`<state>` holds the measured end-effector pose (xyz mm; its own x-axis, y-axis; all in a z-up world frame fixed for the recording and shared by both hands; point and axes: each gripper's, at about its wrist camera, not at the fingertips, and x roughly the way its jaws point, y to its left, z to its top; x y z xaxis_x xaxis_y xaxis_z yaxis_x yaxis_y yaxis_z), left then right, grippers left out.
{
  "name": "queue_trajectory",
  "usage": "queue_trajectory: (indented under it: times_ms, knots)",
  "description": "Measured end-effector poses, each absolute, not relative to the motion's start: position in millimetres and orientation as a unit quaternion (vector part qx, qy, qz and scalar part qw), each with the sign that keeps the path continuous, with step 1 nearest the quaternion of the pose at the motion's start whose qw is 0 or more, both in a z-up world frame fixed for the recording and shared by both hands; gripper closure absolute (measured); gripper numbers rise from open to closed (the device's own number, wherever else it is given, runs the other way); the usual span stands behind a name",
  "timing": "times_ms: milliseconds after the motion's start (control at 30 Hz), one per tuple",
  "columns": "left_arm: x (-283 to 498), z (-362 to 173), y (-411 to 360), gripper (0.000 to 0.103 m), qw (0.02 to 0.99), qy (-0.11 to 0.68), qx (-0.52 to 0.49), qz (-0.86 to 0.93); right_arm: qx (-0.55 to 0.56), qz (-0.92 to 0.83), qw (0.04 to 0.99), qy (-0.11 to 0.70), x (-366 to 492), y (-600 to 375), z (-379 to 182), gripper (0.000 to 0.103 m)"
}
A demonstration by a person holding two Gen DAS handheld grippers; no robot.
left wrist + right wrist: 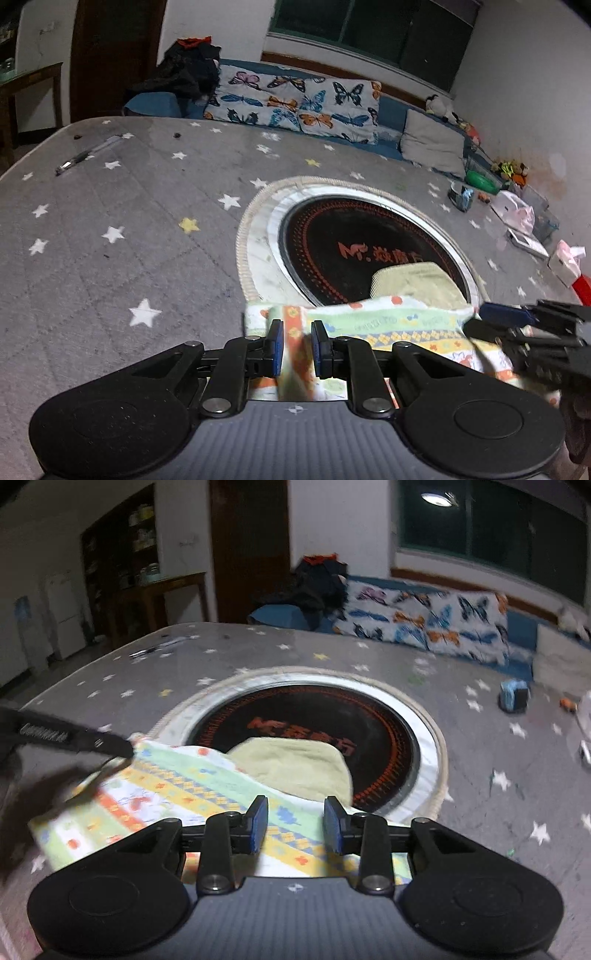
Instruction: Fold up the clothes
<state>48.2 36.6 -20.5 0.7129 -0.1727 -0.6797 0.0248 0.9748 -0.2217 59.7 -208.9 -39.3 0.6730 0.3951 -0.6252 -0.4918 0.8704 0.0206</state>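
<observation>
**A:** Patterned cloth [207, 786] lies on the star-print table [110, 206] at its near edge, half over the round black cooktop [332, 236]?

**B:** Yep. Left gripper [297, 345] narrow, a fold between its jaws; can't tell if pinched. Right gripper [295, 825] parted above it.

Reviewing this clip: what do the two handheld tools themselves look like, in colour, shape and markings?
Both match. The left tool and right tool each have two blue pads on black scissor-like linkage arms with silver pivot bolts. Behind sits a grey ribbed body with a small white crosshair mark, flanked by two round black discs. In the right wrist view, the left tool's black side bears white lettering, too blurred to read. No cables or sleeves show.
</observation>
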Motion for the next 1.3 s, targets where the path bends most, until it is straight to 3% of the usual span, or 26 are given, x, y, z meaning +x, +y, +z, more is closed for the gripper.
queue_trajectory:
  times_ms: [233, 533, 767, 1200, 1300]
  knots:
    - [38.3, -13.4, 64.5, 0.078, 0.918, 0.376, -0.126, -0.018, -0.126, 0.330, 0.885, 0.302, 14.6, -169.3, -21.9, 0.066]
    - [19.1, -12.4, 82.3, 0.059, 0.906, 0.384, -0.175, -0.018, -0.216, 0.424, 0.834, 0.278, -40.9, -100.4, -31.4, 0.065]
    - [8.4, -19.7, 89.8, 0.056, 0.896, 0.393, -0.205, -0.017, -0.289, 0.434, 0.820, 0.237, -68.6, -73.4, -40.3, 0.065]
    - [-7.6, -24.3, 102.7, 0.056, 0.888, 0.395, -0.234, -0.026, -0.290, 0.435, 0.814, 0.251, -64.8, -64.5, -45.5, 0.065]
    - [-8.3, -25.1, 102.6, 0.055, 0.884, 0.396, -0.247, -0.031, -0.287, 0.429, 0.818, 0.254, -62.0, -61.0, -52.6, 0.070]
